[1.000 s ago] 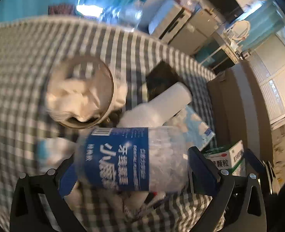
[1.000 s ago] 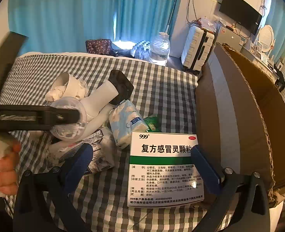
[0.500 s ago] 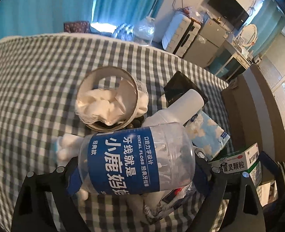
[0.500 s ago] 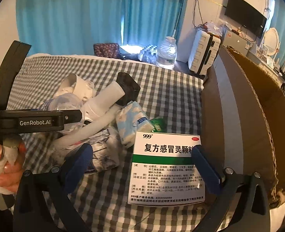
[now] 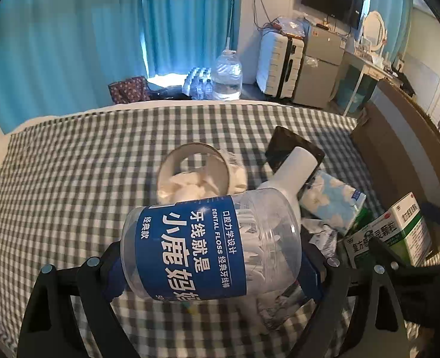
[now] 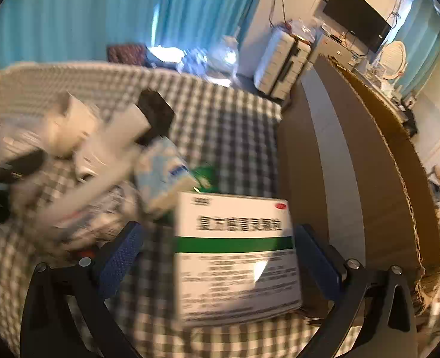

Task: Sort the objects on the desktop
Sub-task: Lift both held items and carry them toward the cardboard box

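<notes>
My left gripper [image 5: 214, 262] is shut on a clear dental floss jar [image 5: 211, 244] with a blue label, held sideways above the checked tablecloth [image 5: 71, 179]. My right gripper [image 6: 217, 256] is open; a white and green medicine box [image 6: 235, 256] sits between its fingers against the right pad, with a gap on the left. The same box shows in the left wrist view [image 5: 399, 232]. A pile lies beyond: a paper cup of tissues [image 5: 193, 173], a white tube [image 5: 291, 173], a tissue pack [image 5: 333, 197] and a black object [image 5: 285, 146].
A large open cardboard box [image 6: 369, 149] stands at the right edge of the table. A crumpled wrapper [image 5: 321, 238] lies in the pile. Behind the table are a suitcase [image 5: 279, 59], a water jug [image 5: 227, 74] and blue curtains.
My left gripper has lifted the floss jar and tilted up, showing more of the room. My right gripper has swung right towards the cardboard box, with the medicine box now against its right pad; view blurred.
</notes>
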Motion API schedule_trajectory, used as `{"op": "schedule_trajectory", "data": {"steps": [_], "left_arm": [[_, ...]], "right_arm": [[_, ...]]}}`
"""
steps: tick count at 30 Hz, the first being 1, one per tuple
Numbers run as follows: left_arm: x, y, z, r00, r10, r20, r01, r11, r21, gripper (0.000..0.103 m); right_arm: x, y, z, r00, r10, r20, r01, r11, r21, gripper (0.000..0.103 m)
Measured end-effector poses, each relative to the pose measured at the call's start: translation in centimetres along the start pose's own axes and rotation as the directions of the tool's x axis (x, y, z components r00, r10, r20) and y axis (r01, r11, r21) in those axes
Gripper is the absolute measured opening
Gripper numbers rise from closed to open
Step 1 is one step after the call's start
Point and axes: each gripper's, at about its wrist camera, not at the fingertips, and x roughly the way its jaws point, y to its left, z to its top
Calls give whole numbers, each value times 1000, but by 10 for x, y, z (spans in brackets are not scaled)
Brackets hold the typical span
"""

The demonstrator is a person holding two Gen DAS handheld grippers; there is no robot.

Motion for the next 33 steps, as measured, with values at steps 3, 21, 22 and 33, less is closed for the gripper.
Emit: {"op": "schedule_trajectory", "data": {"steps": [3, 21, 22, 33], "left_arm": [[-2, 8, 4, 1000, 14, 2, -14, 1000, 4, 92], [-33, 11, 10, 996, 91, 26, -91, 996, 7, 92], [-35, 11, 10, 995, 92, 26, -92, 996, 1, 92], [-68, 11, 11, 990, 128, 62, -126, 992, -24, 92]], "right_arm": [[21, 1, 0, 993, 25, -113, -28, 999, -22, 102], [45, -12, -6, 947, 301, -115, -288, 950, 120, 90], [46, -10, -5, 948, 299, -110, -287, 951, 112, 90], [3, 8, -11, 951, 307, 36, -309, 947, 84, 81]]}}
